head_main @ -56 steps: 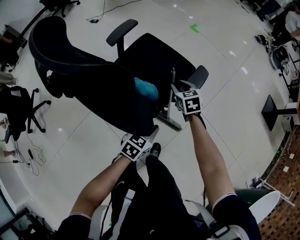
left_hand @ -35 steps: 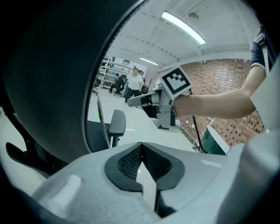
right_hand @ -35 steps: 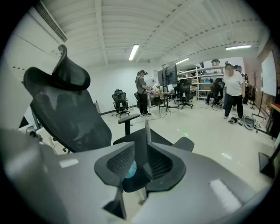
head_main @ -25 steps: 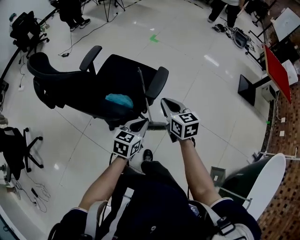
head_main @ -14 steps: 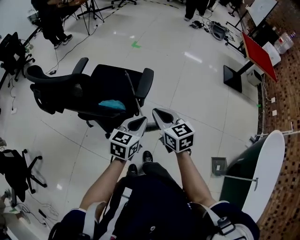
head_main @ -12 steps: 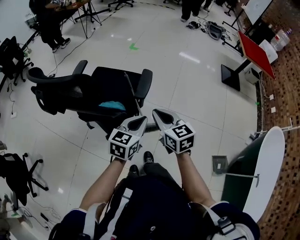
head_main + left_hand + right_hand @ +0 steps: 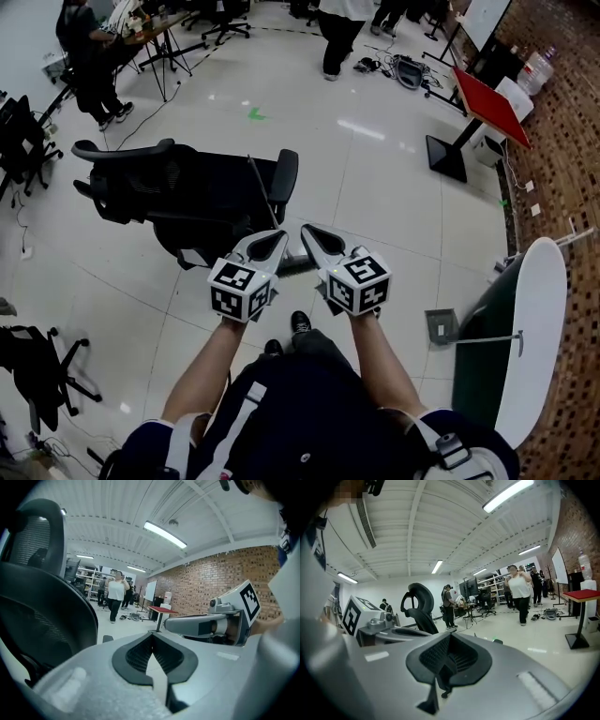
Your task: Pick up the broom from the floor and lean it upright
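Note:
The broom's thin handle (image 7: 263, 192) stands tilted against the black office chair (image 7: 178, 192), between its seat and right armrest (image 7: 285, 175). Its head is hidden. In the head view my two grippers are held side by side in front of the chair, nearer to me than the handle and apart from it. The left gripper (image 7: 278, 236) is shut, its pads meeting at the tip (image 7: 151, 633) with nothing between them. The right gripper (image 7: 305, 228) is shut and empty too (image 7: 449, 637). Each gripper shows in the other's view: the right one (image 7: 206, 623), the left one (image 7: 393, 632).
People stand at the back of the room (image 7: 337, 28). A red-topped stand (image 7: 487, 94) is at the upper right, a green and white board (image 7: 525, 347) at the right edge. A second chair (image 7: 37, 366) sits at the lower left, and a small grey box (image 7: 439, 325) lies on the floor.
Both grippers have risen and drawn back from the chair, ending side by side. The broom handle stays leaning on the chair. The blue thing on the seat has gone out of sight.

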{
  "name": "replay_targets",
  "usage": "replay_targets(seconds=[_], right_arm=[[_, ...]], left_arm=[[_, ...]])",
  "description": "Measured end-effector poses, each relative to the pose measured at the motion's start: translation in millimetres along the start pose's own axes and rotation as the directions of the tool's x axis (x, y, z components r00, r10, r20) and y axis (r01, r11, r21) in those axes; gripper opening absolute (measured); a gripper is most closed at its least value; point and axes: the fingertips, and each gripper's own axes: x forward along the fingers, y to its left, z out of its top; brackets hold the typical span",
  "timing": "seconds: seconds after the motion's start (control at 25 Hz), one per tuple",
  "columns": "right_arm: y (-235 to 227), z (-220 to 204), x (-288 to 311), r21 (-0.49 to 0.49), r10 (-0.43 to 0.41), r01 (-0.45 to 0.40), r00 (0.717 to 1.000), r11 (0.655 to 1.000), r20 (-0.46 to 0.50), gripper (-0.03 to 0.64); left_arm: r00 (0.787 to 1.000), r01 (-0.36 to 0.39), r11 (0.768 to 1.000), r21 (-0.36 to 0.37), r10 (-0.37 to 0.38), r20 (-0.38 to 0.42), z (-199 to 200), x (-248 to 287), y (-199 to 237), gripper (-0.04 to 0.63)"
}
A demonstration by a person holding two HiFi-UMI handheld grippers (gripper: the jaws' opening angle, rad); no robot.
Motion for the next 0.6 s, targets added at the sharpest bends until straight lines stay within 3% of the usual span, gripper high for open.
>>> replay_targets(seconds=[0.6], right_arm=[[25.3, 13.8, -6.8, -0.045, 0.005, -0.003, 0.999, 0.999, 0.049, 0.005]], left_arm=[[0.999, -0.014, 1.0, 0.028, 0.013, 0.036, 14.0, -32.9, -2.3, -0.002]])
